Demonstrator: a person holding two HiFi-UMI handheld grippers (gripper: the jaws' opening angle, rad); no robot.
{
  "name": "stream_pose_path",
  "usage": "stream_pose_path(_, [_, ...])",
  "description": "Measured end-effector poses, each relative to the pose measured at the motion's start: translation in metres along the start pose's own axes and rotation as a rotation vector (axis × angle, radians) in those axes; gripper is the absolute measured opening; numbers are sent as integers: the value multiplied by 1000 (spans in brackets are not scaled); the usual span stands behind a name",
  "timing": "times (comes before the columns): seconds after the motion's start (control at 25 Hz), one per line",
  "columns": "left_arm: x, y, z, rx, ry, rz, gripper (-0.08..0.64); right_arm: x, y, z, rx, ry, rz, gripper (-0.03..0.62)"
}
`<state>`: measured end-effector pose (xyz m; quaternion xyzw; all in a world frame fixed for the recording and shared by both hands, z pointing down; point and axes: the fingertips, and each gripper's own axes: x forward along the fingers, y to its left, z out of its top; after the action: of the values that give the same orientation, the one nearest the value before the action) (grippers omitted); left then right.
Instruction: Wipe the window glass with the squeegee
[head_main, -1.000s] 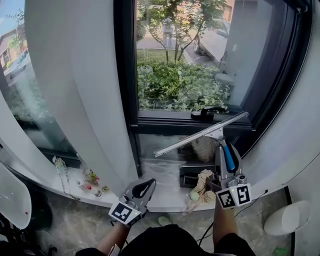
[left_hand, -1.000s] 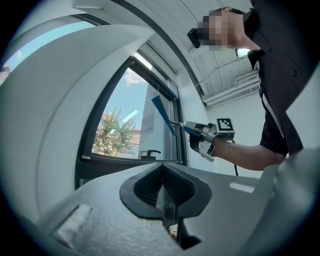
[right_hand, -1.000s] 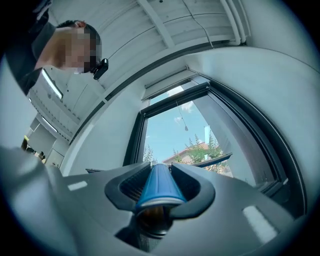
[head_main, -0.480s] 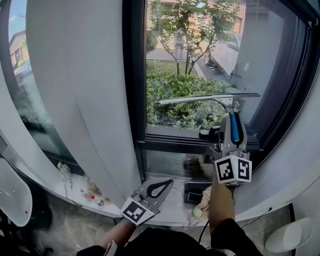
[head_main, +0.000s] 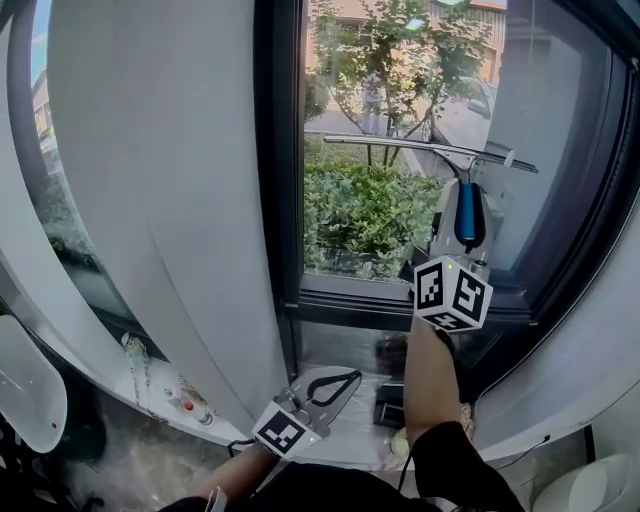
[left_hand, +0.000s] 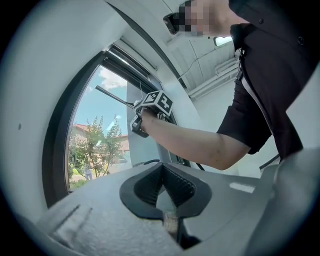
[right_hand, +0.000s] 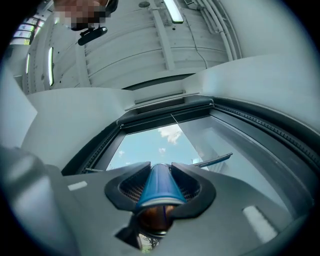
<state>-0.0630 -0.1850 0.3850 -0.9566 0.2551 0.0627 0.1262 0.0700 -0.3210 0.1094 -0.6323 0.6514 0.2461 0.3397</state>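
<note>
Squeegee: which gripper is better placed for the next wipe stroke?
Right. The right gripper is shut on the squeegee by its blue handle, blade held high before the window glass. The left gripper hangs low, jaws together on nothing.

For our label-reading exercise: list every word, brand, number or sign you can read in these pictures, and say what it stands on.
No text can be read anywhere.
The right gripper and left gripper bear only black-and-white square markers, no letters.
The squeegee shows no print.
</note>
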Motion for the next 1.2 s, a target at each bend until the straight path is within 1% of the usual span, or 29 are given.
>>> stream_pose_path(0.12, [-1,6,-2,-78,-27,-13,0,8,2,-2,12,-27,-13,132])
stream_pose_path(0.16, [-2,8,-4,-89,-27,-17,0,11,3,-3,15,-36,-18,132])
stream_pose_path(0.24, [-2,15,-9,-79,-17,-10,0,19,3,-4,15,-58,-40,132])
stream_pose_path(0.36, [1,21,-10,-27,-3,9,0,34,4,0,7,-91,-67,132])
stream_pose_path(0.52, [4,25,-5,9,-10,19,0,59,16,9,-31,-142,-55,132])
stream_pose_path(0.72, [2,40,2,-13,-39,61,0,90,32,19,-54,-193,-46,132])
stream_pose_path(0.92, [6,37,2,-1,-35,25,0,114,28,20,-41,-214,-80,130])
stream_pose_path(1.08, [8,40,6,16,-31,35,0,123,33,24,-50,-231,-91,126])
stream_pose_path(1.2, [6,45,6,-2,-33,52,0,127,45,26,-96,-244,-74,126])
